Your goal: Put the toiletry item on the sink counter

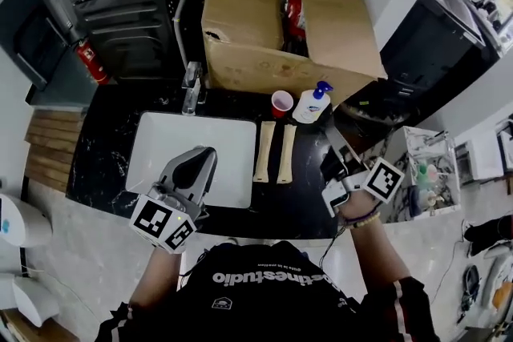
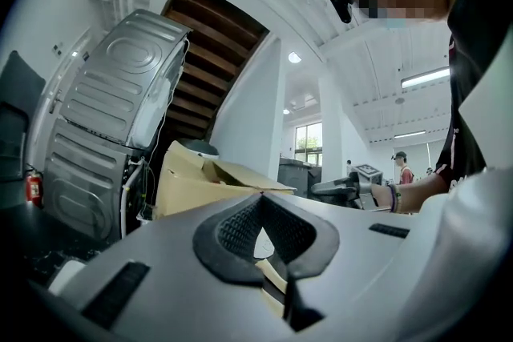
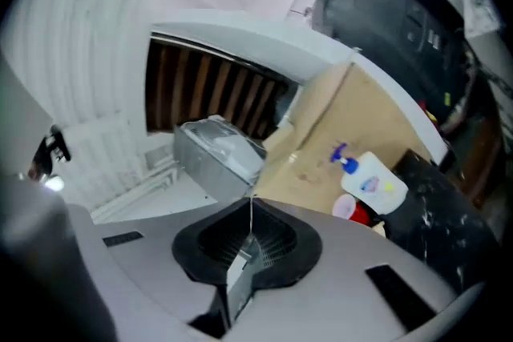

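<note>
Both claws, left [image 2: 261,208] and right [image 3: 251,212], hover closed and empty over the black surface [image 1: 108,164], probably because the white pump bottle [image 1: 311,103] already stands at one o'clock beside a red cup [image 1: 281,102], before a cardboard box [image 1: 248,20] in a cluttered workshop.

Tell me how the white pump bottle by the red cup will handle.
The pump bottle stands upright, so a high push would probably tip it. Its smooth plastic body may be slippery. The red cup close beside it looks easily knocked.
</note>
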`<state>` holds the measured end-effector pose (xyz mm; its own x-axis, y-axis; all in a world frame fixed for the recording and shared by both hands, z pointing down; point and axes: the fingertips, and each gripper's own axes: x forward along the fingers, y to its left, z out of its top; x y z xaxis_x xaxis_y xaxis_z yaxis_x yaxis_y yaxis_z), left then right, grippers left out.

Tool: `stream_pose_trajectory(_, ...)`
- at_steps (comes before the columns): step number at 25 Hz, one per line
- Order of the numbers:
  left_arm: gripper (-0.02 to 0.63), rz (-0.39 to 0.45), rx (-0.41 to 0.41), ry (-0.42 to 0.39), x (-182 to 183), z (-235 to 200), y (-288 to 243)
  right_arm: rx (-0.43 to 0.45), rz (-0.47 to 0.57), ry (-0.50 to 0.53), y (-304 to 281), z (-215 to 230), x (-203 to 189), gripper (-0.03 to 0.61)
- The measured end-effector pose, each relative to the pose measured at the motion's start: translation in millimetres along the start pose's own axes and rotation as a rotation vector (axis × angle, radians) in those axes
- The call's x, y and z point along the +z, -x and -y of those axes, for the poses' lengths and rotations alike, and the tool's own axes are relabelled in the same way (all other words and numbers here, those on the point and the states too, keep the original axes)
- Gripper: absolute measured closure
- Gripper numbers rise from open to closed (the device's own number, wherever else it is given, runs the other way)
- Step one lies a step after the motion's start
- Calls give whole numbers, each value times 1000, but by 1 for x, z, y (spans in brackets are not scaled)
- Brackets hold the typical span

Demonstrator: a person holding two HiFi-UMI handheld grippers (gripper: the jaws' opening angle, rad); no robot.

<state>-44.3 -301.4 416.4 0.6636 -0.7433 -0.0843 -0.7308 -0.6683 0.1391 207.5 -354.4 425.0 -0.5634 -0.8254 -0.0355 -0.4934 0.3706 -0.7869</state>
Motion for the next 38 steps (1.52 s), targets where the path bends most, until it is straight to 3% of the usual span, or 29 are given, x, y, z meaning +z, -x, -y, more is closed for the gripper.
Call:
stream_pose_trajectory(3, 601, 10, -47, -59, 20, 8, -17, 92, -58, 393, 22, -44, -13, 541)
stream_pose_trajectory(4, 601, 13, -65, -84, 26, 12, -22, 100, -85, 474, 31, -51, -22, 541)
stream_pose_trajectory(7, 601, 26, -126, -119, 39, 25, -35, 111, -124, 613, 51, -69, -40, 542)
stream_pose_trajectory(10, 601, 25, -188, -91, 39, 40, -44, 123, -122, 773, 61, -90, -43, 542)
stream_pose_trajectory(17, 601, -10, -274, -145, 22, 68, -53, 65, -76, 797, 74, -88, -31, 541)
stream_pose_trajectory(24, 601, -20, -257, -141, 15, 60, -48, 49, -82, 844, 71, -87, -39, 541)
stream_pose_trajectory(29, 601, 9, -242, -31, 16, 51, -44, 66, -79, 841, 66, -92, -40, 541)
stream_pose_trajectory(38, 601, -3, -226, -57, 13, 50, -43, 85, -77, 862, 63, -100, -37, 541)
